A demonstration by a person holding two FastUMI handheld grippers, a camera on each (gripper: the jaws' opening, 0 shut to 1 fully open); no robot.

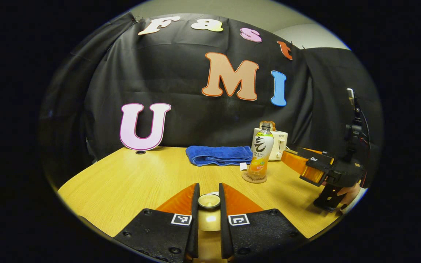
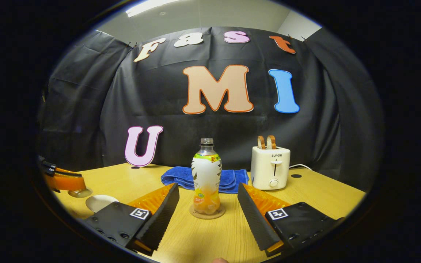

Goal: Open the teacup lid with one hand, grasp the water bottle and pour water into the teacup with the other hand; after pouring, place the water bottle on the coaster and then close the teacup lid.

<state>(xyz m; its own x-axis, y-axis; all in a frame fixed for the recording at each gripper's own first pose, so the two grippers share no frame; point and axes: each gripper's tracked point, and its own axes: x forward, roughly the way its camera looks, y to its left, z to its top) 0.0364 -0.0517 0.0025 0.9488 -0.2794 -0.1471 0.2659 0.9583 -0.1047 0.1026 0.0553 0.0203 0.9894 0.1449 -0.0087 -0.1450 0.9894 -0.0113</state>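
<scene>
In the left gripper view my left gripper is shut on the round knob of the beige teacup lid. The right gripper view shows that gripper at the far left holding the lid just behind the white teacup; I cannot tell whether the lid touches the table. The water bottle, with orange liquid in its lower part, stands upright on a round cork coaster. My right gripper is open, its fingers on either side of the coaster and short of the bottle. A hand holds that gripper.
A folded blue towel lies behind the bottle. A white toaster with two bread slices stands at the back right, its cord trailing off behind it. The wooden table ends at a rounded front edge.
</scene>
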